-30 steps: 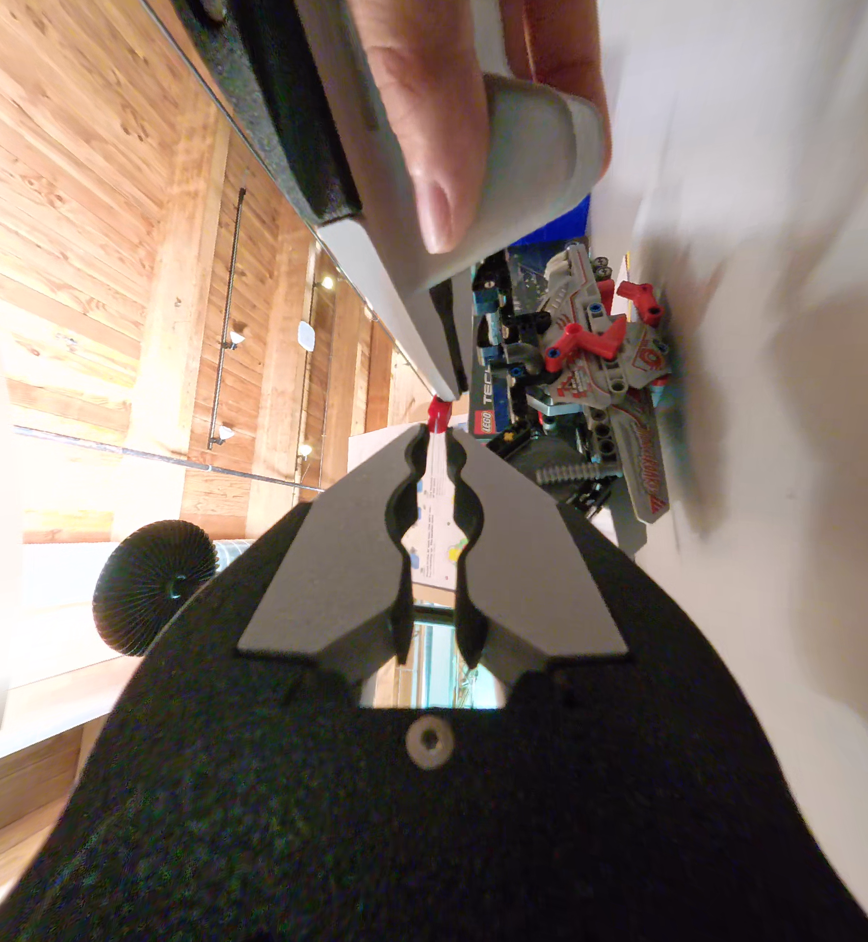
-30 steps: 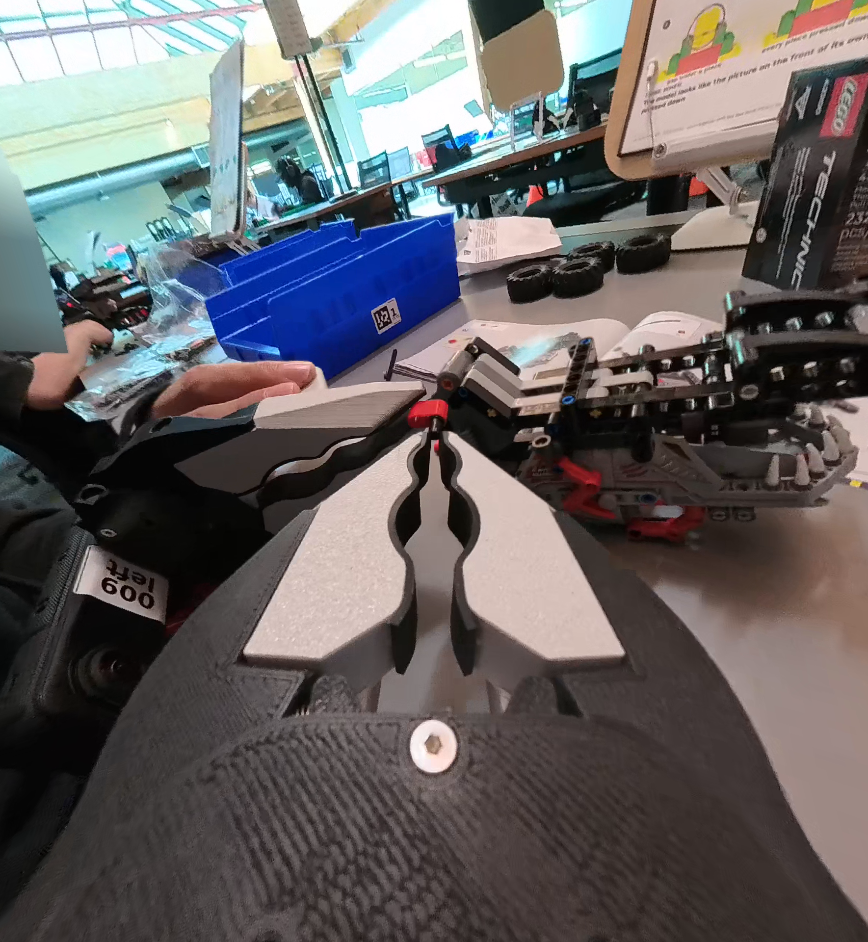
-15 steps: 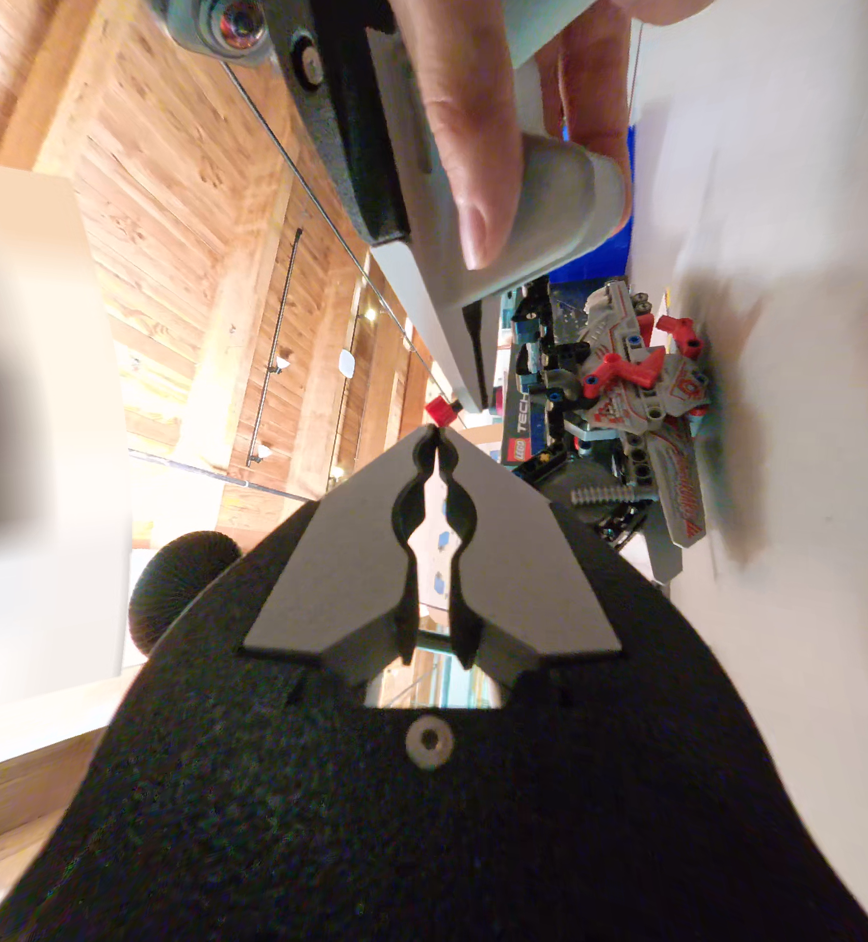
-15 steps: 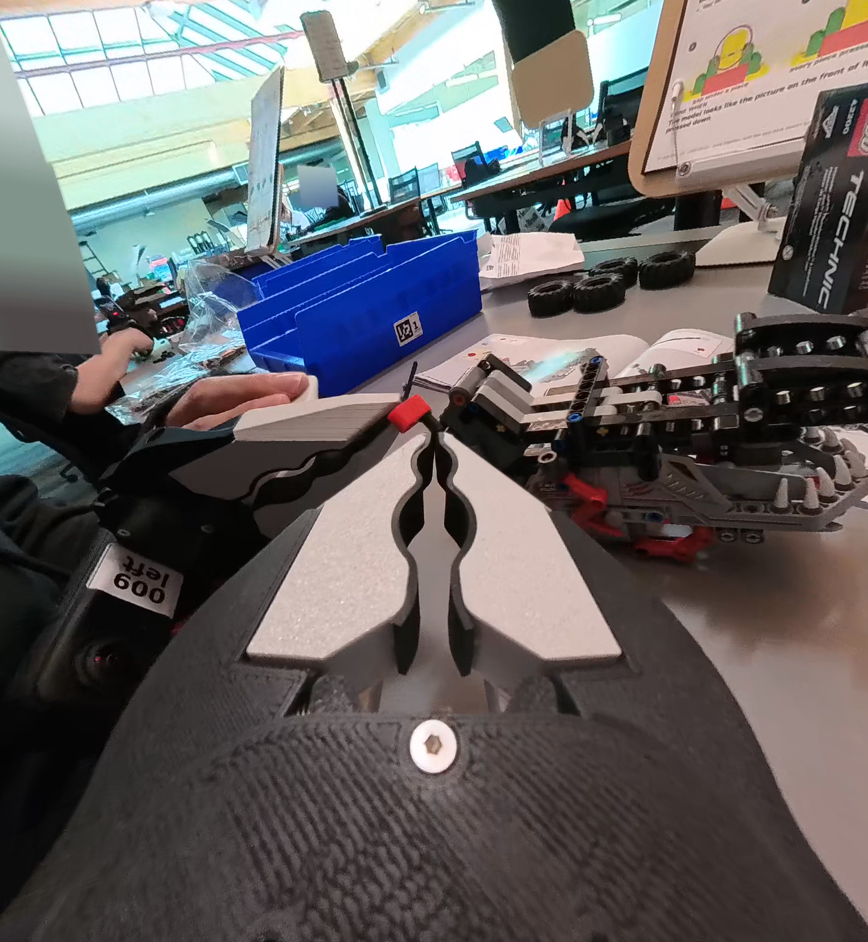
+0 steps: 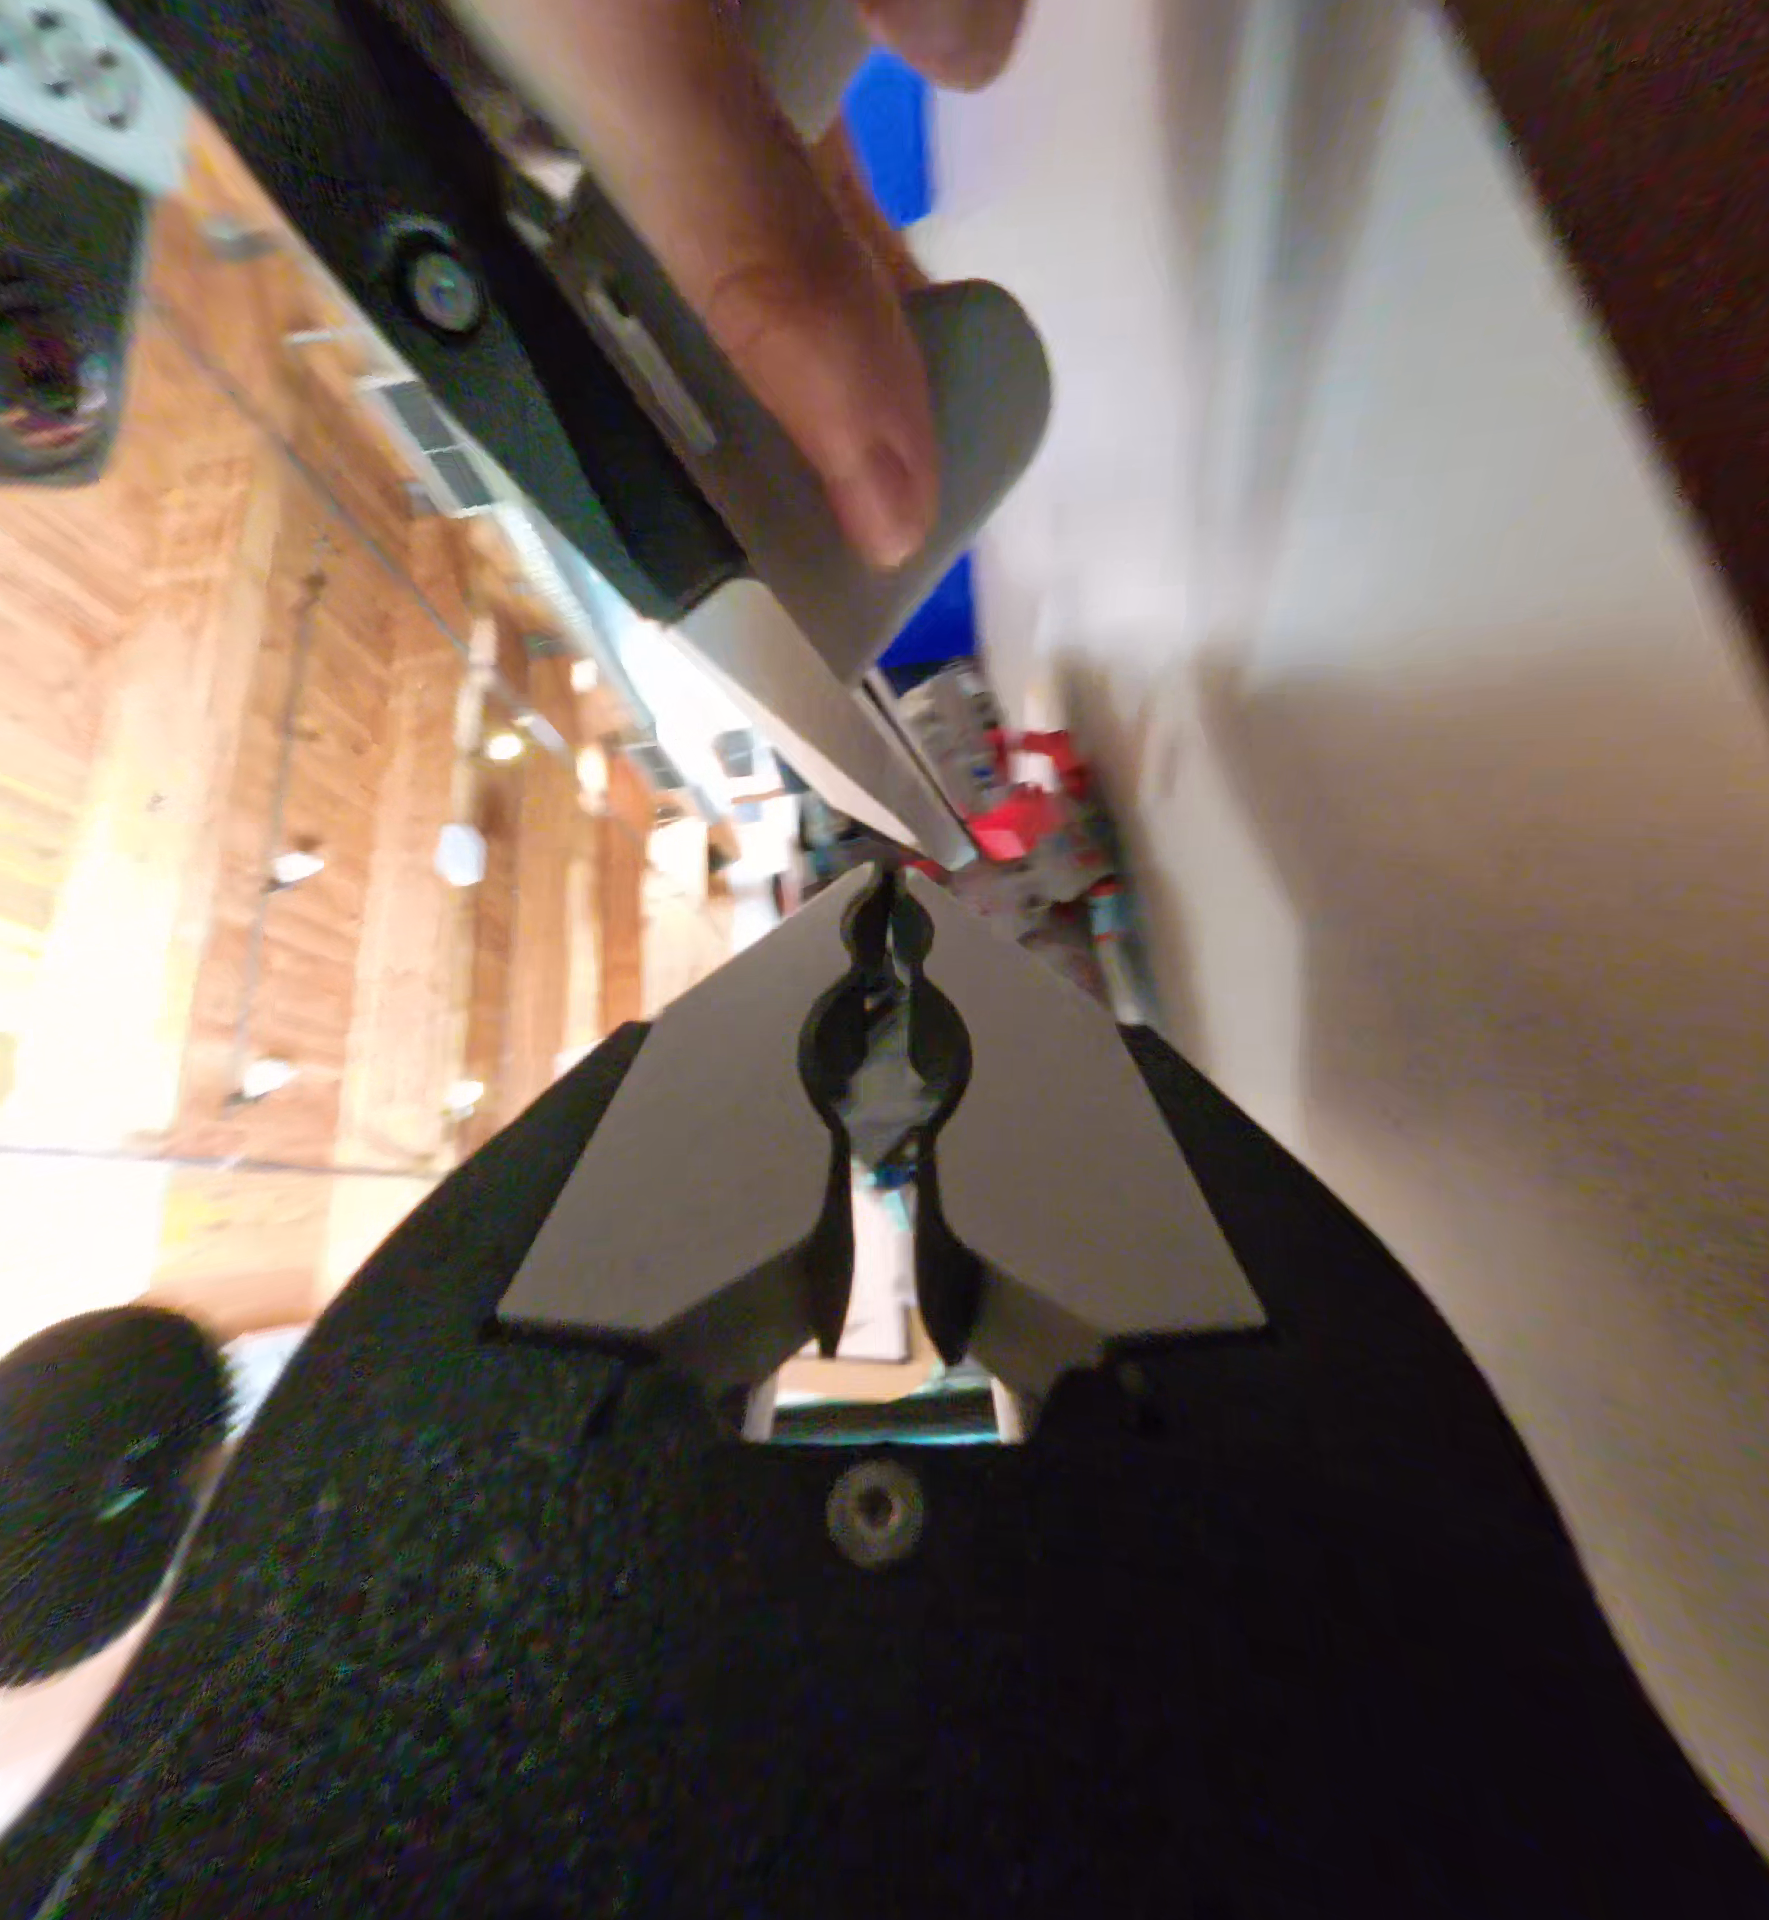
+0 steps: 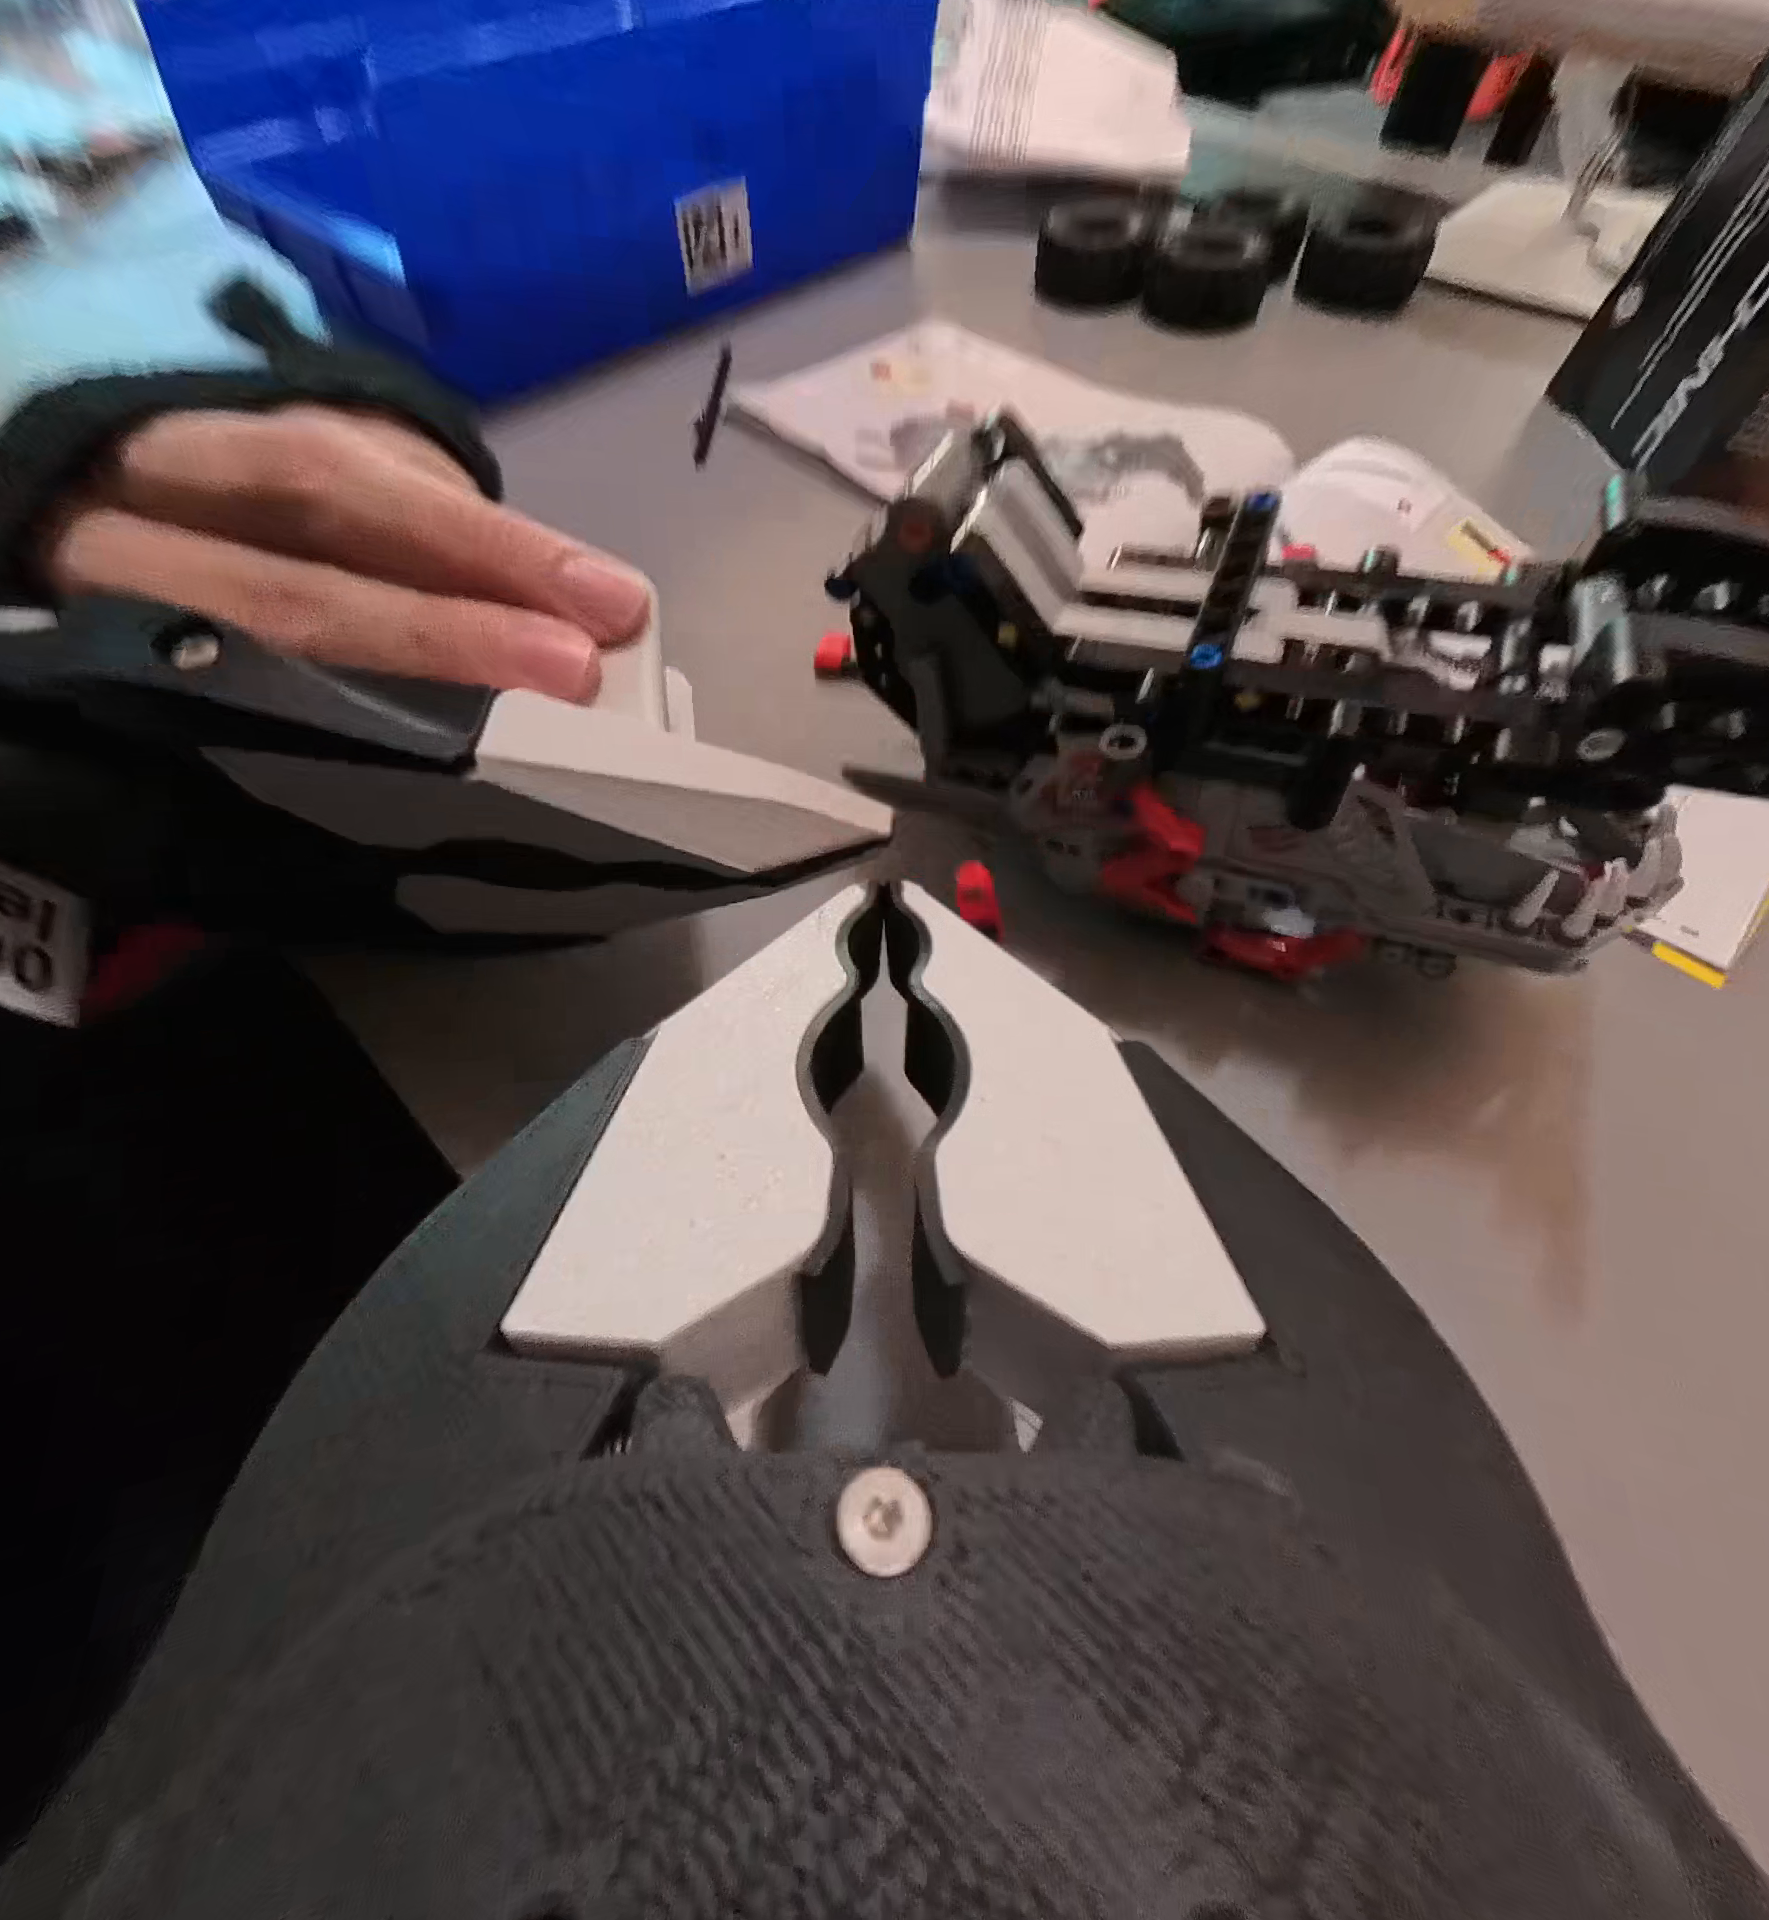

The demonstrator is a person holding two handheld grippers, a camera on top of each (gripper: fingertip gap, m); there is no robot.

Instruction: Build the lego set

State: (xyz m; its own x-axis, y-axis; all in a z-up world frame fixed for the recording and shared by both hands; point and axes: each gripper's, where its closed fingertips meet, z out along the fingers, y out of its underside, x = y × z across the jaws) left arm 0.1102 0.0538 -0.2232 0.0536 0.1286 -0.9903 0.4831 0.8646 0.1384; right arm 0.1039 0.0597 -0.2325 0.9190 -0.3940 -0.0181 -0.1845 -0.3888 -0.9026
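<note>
Both grippers' jaws were pressed together, empty: right gripper (image 6: 885, 896), left gripper (image 6: 875, 831) tip to tip. Small red piece (image 6: 975, 891) lay on the table (image 6: 1482, 1143) just right of the right jaws; truck model (image 6: 1327, 748) beyond it. Judged step: pick up the piece; next needs the jaws spread.
</note>
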